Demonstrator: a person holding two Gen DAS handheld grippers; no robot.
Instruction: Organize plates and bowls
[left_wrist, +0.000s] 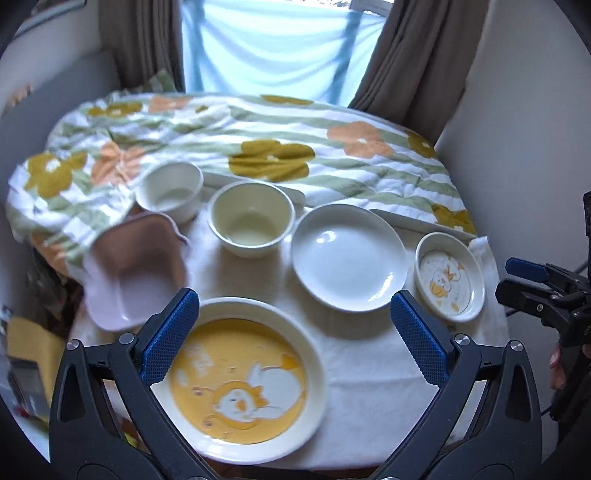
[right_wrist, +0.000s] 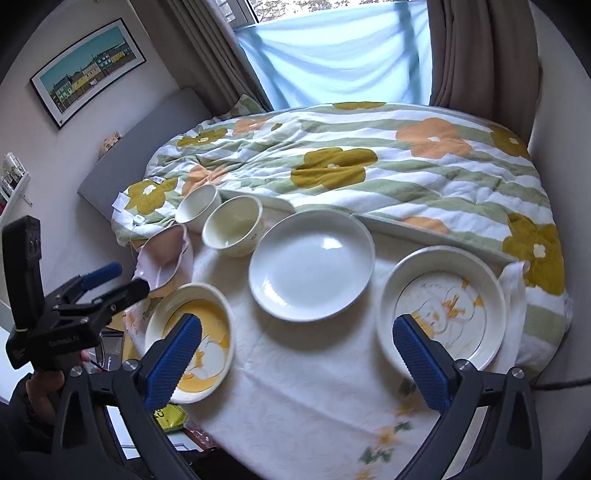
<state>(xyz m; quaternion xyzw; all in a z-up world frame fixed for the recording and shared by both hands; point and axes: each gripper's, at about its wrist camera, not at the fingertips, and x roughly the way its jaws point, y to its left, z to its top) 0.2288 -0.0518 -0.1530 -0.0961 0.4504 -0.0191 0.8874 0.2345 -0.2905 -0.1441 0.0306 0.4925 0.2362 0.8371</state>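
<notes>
Stock on the white tablecloth (right_wrist: 295, 387), as you had it: one yellow cartoon plate (left_wrist: 240, 380) at the near left, directly below your left gripper (left_wrist: 295, 339), whose blue pads stood wide apart with nothing between them. One plain white plate (left_wrist: 349, 256) at the centre, apart from its neighbours. One pale cartoon plate (right_wrist: 443, 306) at the right, under your right gripper (right_wrist: 297, 360), jaws likewise spread wide and empty. One cream bowl (left_wrist: 252, 218) behind the yellow plate, and one white bowl (left_wrist: 171, 190) just beside it to the left, close against the floral quilt (left_wrist: 332, 158). One pink square dish (left_wrist: 136, 266), tilted, at the left edge of the cloth, beside the white bowl. No piece was stacked on another. Your hand (right_wrist: 40, 391) showed on the left gripper's handle.
</notes>
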